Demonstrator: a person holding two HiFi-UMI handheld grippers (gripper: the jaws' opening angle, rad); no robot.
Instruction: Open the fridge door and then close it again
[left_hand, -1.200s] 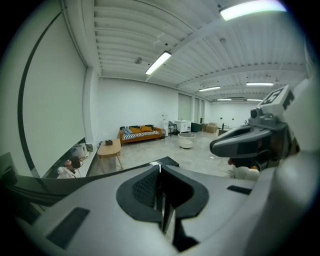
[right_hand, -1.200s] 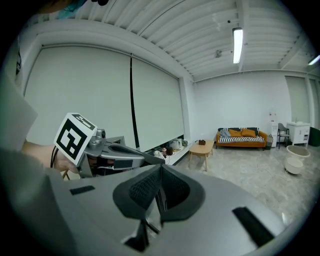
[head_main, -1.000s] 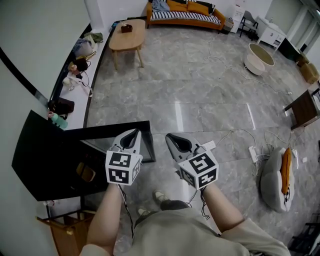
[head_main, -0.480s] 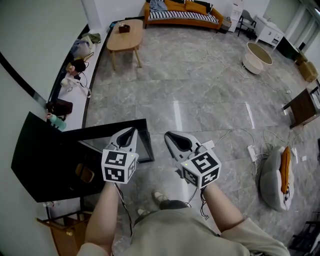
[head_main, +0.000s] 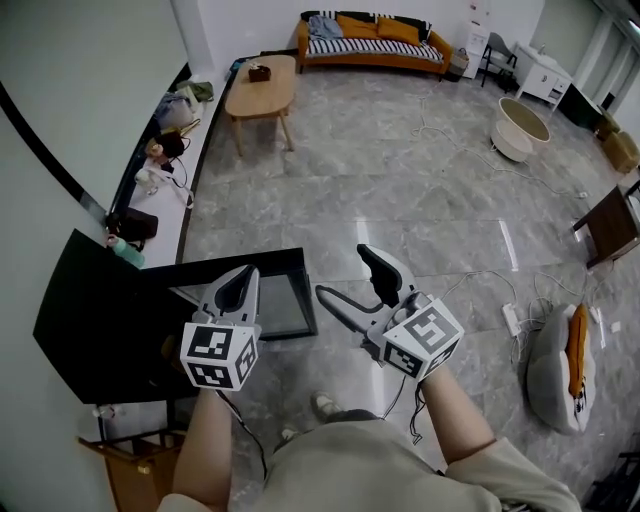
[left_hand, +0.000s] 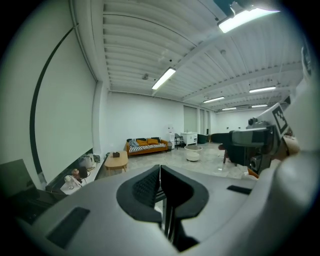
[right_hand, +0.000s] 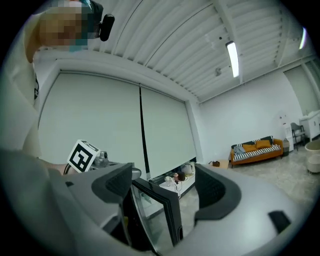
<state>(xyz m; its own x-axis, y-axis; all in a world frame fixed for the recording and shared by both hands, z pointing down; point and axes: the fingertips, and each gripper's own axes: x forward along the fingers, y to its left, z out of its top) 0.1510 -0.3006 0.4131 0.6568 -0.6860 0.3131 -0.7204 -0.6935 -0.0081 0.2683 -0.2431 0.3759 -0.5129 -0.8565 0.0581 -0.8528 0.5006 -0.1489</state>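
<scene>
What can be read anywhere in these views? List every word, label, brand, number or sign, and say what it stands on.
No text can be read in any view.
Left marker cube: only a black-and-white square pattern, no letters or digits.
Right marker cube: likewise a square pattern only.
Box on the coffee table: too small to show any print.

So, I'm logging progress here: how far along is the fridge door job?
Opening looks done: the fridge door stands swung out. In hand: the right hand-held gripper has just opened its jaws, with the door edge between them but not pinched. The left hand-held gripper is shut and empty. Closing the door remains.
</scene>
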